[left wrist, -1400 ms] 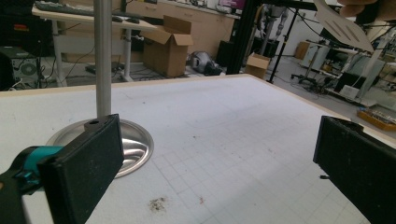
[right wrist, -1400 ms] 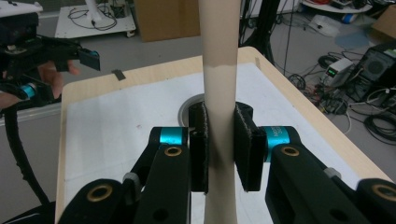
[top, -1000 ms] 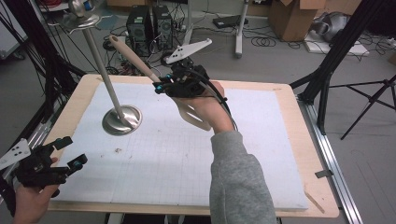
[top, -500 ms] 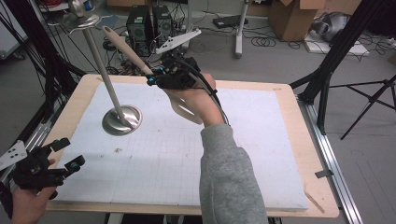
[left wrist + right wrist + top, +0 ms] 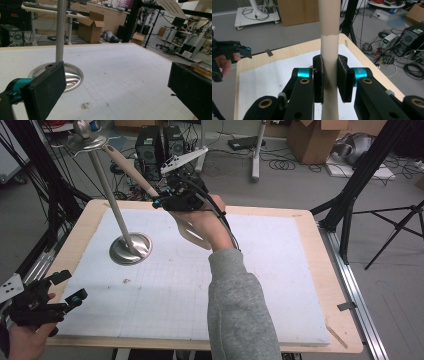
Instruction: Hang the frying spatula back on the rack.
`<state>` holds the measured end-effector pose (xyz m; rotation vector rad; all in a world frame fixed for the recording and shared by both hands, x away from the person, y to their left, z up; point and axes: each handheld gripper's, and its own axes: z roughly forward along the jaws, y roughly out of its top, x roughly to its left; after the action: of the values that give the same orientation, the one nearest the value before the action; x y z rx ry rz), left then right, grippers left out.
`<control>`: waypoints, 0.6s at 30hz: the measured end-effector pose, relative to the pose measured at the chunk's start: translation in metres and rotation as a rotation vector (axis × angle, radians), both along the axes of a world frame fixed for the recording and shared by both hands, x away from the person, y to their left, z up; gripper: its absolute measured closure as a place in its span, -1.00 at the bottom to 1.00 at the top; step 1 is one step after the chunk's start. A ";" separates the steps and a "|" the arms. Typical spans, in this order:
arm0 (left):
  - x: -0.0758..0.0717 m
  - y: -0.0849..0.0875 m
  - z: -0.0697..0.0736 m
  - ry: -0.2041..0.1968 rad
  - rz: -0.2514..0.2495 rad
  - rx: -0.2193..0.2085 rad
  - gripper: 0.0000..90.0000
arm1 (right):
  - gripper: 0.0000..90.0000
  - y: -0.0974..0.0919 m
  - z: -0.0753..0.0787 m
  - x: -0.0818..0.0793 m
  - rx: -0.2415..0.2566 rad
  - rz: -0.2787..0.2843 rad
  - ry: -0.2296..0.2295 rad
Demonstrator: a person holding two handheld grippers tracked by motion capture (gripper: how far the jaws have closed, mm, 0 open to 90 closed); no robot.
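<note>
My right gripper (image 5: 161,202) is held over the far middle of the table, shut on the handle of a beige spatula (image 5: 127,167). The handle slants up and left toward the top (image 5: 87,140) of a metal stand, and the blade (image 5: 192,232) hangs below the hand. In the right gripper view both pads (image 5: 343,75) press on the handle (image 5: 329,25). The stand's pole (image 5: 107,190) rises from a round base (image 5: 131,248) on the white board. My left gripper (image 5: 70,286) rests open at the front left corner, nothing between its jaws (image 5: 117,87), facing the base (image 5: 71,77).
A white gridded board (image 5: 280,270) covers the wooden table (image 5: 345,320). Black frame posts (image 5: 30,175) stand at the left and a tripod (image 5: 395,230) at the right. A computer tower (image 5: 155,147), cables and cartons (image 5: 315,137) lie on the floor beyond the far edge.
My right hand has carried the spatula left and a little up, so the handle's end is closer to the stand's top. The left gripper has stayed in place.
</note>
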<state>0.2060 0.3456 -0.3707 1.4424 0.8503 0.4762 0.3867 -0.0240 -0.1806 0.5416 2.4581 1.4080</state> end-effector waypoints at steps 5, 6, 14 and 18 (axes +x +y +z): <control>0.000 0.000 0.000 0.002 0.000 0.001 -0.95 | 0.73 0.000 0.000 0.001 0.006 0.004 -0.003; 0.000 0.000 0.000 0.003 -0.001 0.001 -0.95 | 0.73 0.001 0.001 0.001 0.005 0.005 0.000; 0.000 0.000 -0.001 0.005 -0.003 0.003 -0.95 | 0.73 0.004 -0.001 0.003 -0.003 -0.001 0.004; 0.000 0.000 -0.001 0.005 -0.004 0.002 -0.95 | 0.74 0.005 -0.002 0.004 -0.005 -0.002 0.005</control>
<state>0.2060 0.3455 -0.3715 1.4476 0.8512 0.4707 0.3912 -0.0190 -0.1822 0.5469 2.4638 1.4018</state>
